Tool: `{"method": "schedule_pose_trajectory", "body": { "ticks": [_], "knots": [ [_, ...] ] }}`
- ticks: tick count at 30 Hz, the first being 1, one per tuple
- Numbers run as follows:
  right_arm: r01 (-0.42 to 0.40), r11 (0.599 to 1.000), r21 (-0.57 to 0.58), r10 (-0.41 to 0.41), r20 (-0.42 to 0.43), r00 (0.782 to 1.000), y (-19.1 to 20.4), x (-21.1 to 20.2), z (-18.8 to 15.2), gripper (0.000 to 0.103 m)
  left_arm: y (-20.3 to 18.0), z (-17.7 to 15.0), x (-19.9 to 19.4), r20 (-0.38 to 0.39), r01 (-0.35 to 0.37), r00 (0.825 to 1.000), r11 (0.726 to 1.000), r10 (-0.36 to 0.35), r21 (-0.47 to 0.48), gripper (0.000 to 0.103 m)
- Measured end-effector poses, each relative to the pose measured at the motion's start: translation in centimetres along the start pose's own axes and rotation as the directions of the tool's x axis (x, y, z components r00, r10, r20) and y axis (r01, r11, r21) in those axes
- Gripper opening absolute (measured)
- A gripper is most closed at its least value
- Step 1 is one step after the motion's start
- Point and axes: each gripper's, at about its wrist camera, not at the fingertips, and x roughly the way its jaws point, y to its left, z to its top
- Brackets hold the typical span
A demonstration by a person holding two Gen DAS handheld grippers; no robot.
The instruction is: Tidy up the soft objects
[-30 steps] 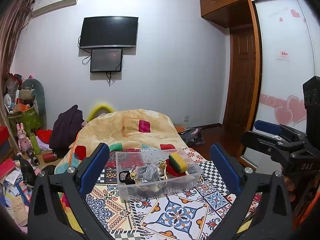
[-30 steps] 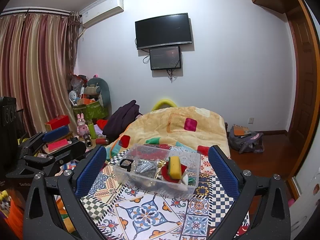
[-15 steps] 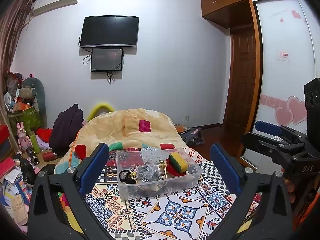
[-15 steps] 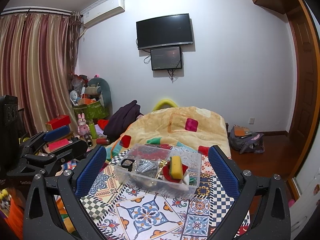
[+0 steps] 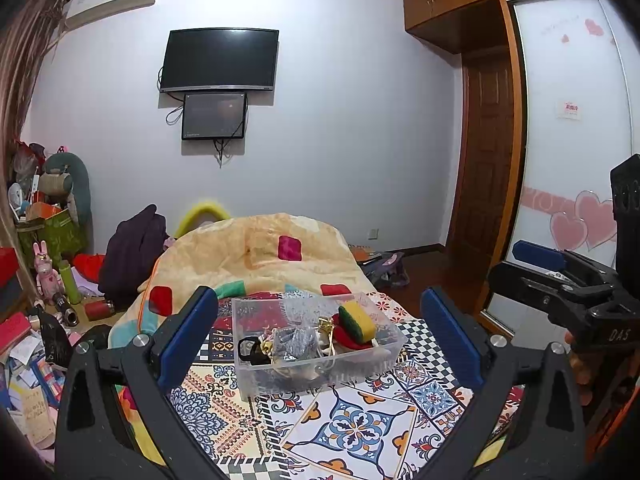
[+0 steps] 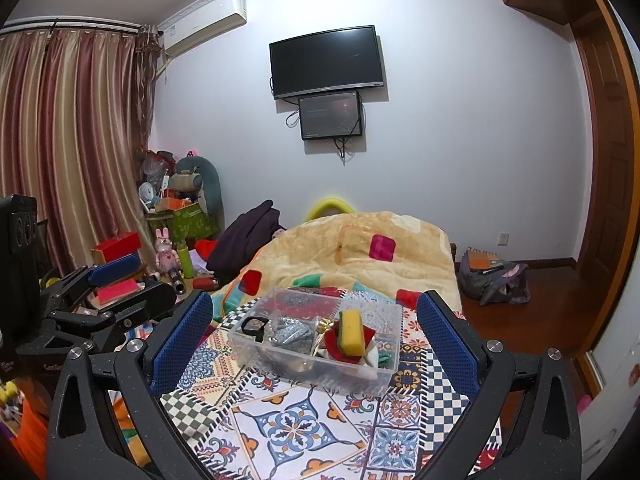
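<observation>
- Blue-padded fingers of the left gripper (image 5: 320, 332) stand wide apart with nothing between them, hanging above the patterned cloth (image 5: 352, 428) on the near side of the clear plastic bin (image 5: 280, 376); the view matches the one a second ago, apart from a very slight drift.
- Likewise the right gripper (image 6: 314, 336) is spread wide and grips nothing, poised on the near side of the bin (image 6: 384, 376), with its framing almost unchanged from the earlier frames.
- Each tool shows in the other's view: the right gripper (image 5: 560, 280) sits to the right of the bin, the left gripper (image 6: 112, 292) to its left, both well apart from it.
- Inside the bin, toward its right end, a yellow-and-green sponge (image 5: 357, 321) lies tilted on a red cloth (image 5: 346, 336); from the right wrist the sponge (image 6: 352, 332) again rests on top of that red cloth (image 6: 334, 344).
- Left of the sponge in the bin lies a crumpled grey cloth (image 5: 294, 340), and at the bin's left end a black ring-shaped item (image 5: 248, 350); none of these have shifted since the earlier frames.
- Behind the bin a yellow-orange blanket (image 5: 272, 248) is heaped up, touching the far edge of the patterned cloth.
- Left of the blanket lies a dark purple garment (image 5: 134, 248).
- Far beyond the bin, a television (image 5: 219, 59) hangs on the wall with a smaller screen (image 5: 214, 115) just below it.
</observation>
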Motion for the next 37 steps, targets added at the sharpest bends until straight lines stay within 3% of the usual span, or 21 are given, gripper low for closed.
{"method": "schedule_pose_trajectory", "body": {
  "ticks": [37],
  "knots": [
    [0.001,1.0,0.0,-0.001,-0.016,1.0,-0.15,0.37,-0.26,0.103,-0.64,0.23,-0.17,-0.016,0.015,1.0,1.0,-0.015,0.014,0.103]
  ]
}}
